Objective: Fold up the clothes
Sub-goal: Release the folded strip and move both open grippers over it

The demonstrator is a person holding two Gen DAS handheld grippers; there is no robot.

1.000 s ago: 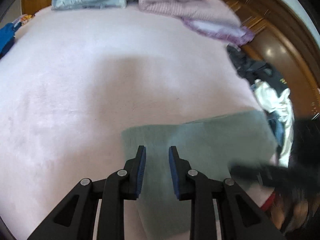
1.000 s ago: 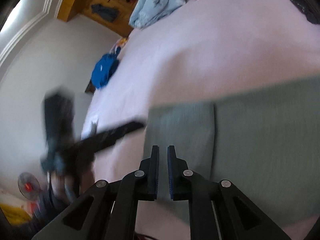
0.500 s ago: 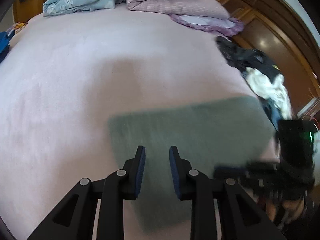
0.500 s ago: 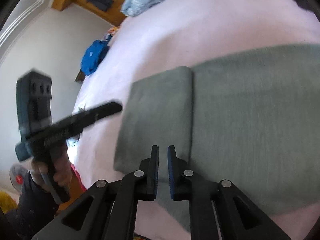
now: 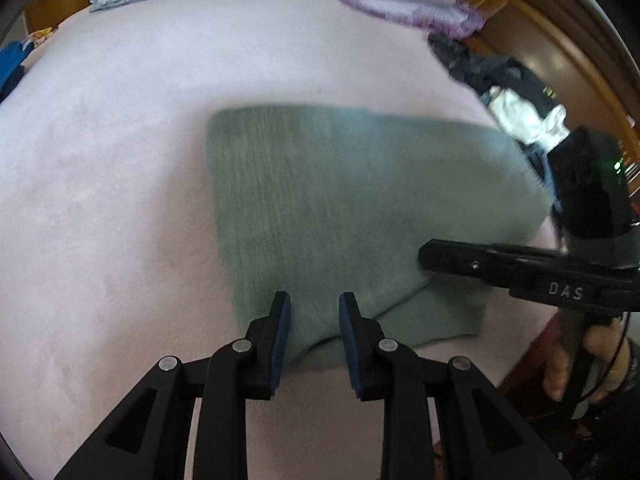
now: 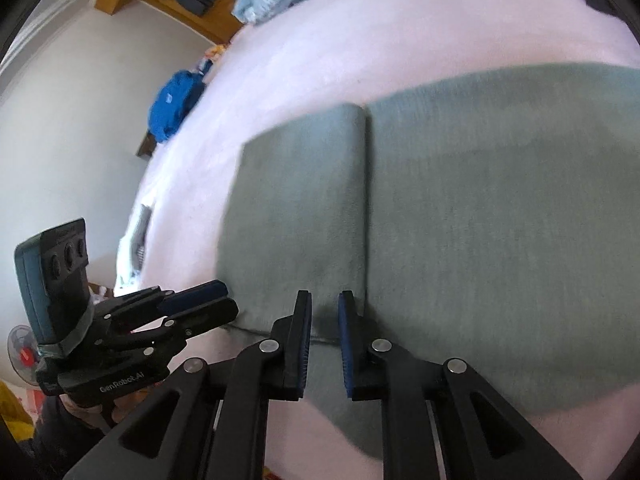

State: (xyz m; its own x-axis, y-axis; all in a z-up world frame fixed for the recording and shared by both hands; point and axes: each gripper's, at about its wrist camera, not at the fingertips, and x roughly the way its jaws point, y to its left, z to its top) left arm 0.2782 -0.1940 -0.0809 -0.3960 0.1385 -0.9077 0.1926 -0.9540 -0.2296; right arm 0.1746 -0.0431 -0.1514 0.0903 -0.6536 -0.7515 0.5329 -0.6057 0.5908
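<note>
In the left wrist view, the left claw (image 5: 312, 314) is hovering with jaws apart, empty, over the near edge of the grey-green knitted garment (image 5: 340, 208), which is lying flat on the pale pink bed (image 5: 120, 160). In the right wrist view, the right claw (image 6: 323, 312) is likewise parted and empty over the garment's folded-in left panel (image 6: 296, 216); at least one fold is showing, and further folding is probably remaining.

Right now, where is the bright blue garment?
In the right wrist view, the bright blue garment lies at the pink bed's far left edge, beside the white wall.

Black tongs (image 5: 313, 312), blue pads (image 6: 305, 316), seemingly silver screws.
</note>
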